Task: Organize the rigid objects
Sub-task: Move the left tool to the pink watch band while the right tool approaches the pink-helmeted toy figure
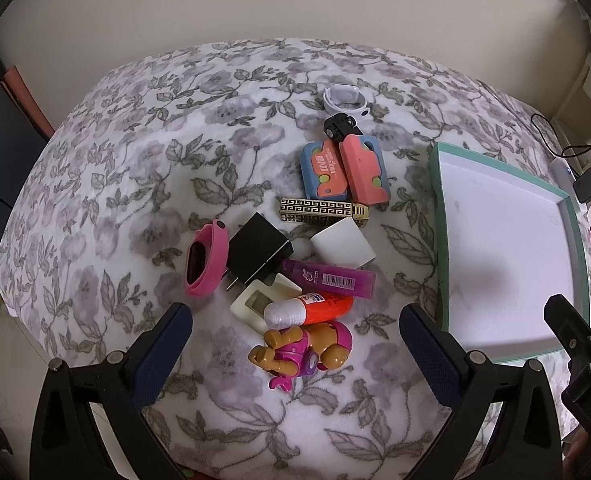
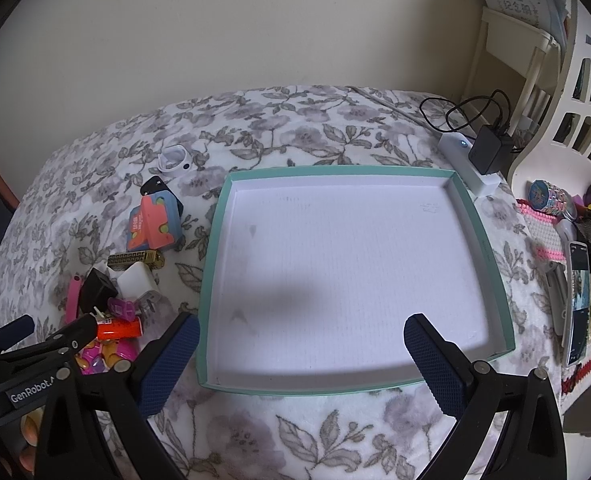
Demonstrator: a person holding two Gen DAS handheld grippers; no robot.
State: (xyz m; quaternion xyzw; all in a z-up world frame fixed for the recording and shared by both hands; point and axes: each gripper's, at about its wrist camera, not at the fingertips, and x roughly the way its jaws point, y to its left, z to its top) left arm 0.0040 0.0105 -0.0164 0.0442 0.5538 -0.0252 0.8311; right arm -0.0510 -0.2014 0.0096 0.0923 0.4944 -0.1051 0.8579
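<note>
Soft, even indoor light; a blurred shadow falls inside the tray (image 2: 491, 264); fisheye bends and darkens both views' edges.

A shallow teal-rimmed cardboard tray (image 2: 483, 240) lies on the floral fleece blanket (image 1: 115, 184), with the pile of small things to its left. In the pile, the pink-suited toy dog (image 1: 303, 354) lies nearest, the orange glue stick (image 1: 309, 310) just behind it, and the white earbud case (image 1: 345, 98) farthest back.
</note>
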